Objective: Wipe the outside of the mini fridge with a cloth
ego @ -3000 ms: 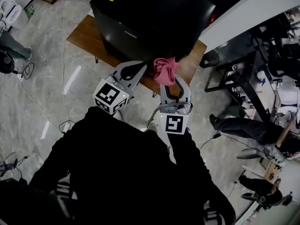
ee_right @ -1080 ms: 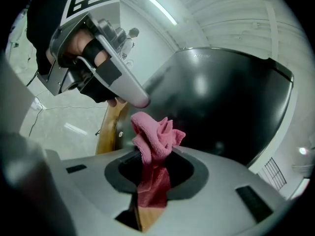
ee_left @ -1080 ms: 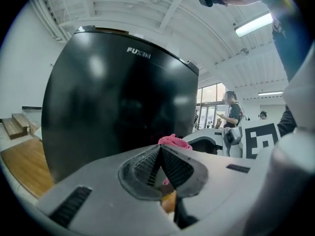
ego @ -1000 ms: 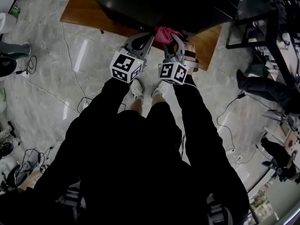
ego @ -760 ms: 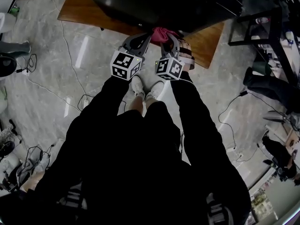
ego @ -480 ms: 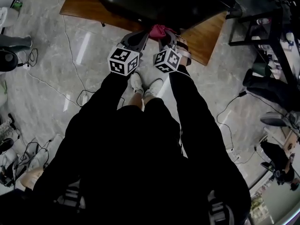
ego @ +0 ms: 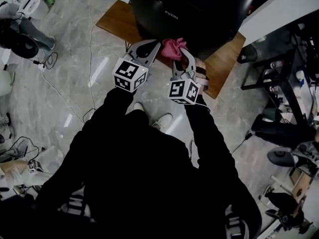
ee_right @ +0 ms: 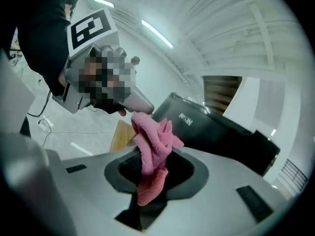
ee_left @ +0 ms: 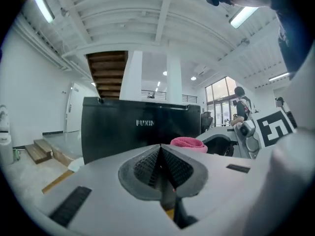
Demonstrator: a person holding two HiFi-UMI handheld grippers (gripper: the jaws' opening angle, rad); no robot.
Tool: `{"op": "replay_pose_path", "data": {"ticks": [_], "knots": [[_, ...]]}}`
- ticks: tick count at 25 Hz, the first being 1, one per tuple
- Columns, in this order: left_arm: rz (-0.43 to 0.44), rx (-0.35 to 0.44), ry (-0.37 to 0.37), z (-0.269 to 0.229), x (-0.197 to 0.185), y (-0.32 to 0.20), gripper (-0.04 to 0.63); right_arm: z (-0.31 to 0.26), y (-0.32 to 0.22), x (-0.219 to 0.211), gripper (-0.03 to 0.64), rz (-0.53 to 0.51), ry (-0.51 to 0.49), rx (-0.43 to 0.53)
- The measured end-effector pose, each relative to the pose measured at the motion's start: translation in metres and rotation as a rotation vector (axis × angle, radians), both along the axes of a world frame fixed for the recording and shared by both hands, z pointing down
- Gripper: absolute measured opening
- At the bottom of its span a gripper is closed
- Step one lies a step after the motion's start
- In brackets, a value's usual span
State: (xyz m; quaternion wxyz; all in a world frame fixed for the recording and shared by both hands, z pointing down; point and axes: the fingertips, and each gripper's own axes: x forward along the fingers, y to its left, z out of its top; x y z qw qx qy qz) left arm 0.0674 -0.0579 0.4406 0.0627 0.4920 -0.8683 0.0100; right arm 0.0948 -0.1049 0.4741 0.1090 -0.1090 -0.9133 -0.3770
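The black mini fridge (ego: 194, 9) stands on a low wooden platform (ego: 119, 21); its front shows white lettering in the left gripper view (ee_left: 142, 127) and the right gripper view (ee_right: 216, 132). My right gripper (ego: 180, 51) is shut on a pink cloth (ego: 171, 48), whose bunched end (ee_right: 150, 141) sticks up between the jaws, just short of the fridge front. My left gripper (ego: 144, 46) is beside it, jaws shut with nothing between them, and the pink cloth (ee_left: 188, 142) shows just to its right.
The grey marble floor carries loose cables (ego: 60, 88) at the left. A black metal frame (ego: 279, 68) stands at the right, with a seated person's legs (ego: 284, 133) near it. A white appliance (ego: 27, 1) sits at the far left.
The view has swung so the fridge sits higher and more central. Both grippers stay together in front of the fridge, and the cloth remains held in the right one.
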Motion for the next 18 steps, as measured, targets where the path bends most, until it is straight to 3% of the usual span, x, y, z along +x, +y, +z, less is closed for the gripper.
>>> {"op": "replay_pose_path", "data": {"ticks": [4,8,18], "knots": [[-0.026,0.009,-0.071,-0.046,-0.013,0.026,0.006,-0.064,0.029,-0.019,0.107,-0.019,-0.110,0.038],[-0.048,0.044,-0.116,-0.073,-0.052,0.056,0.006,-0.105,0.055,-0.057,0.110,-0.003,-0.187,0.098],[0.061,0.103,-0.114,-0.074,-0.152,0.096,0.006,-0.117,0.096,-0.162,0.110,0.180,-0.172,0.199]]}}
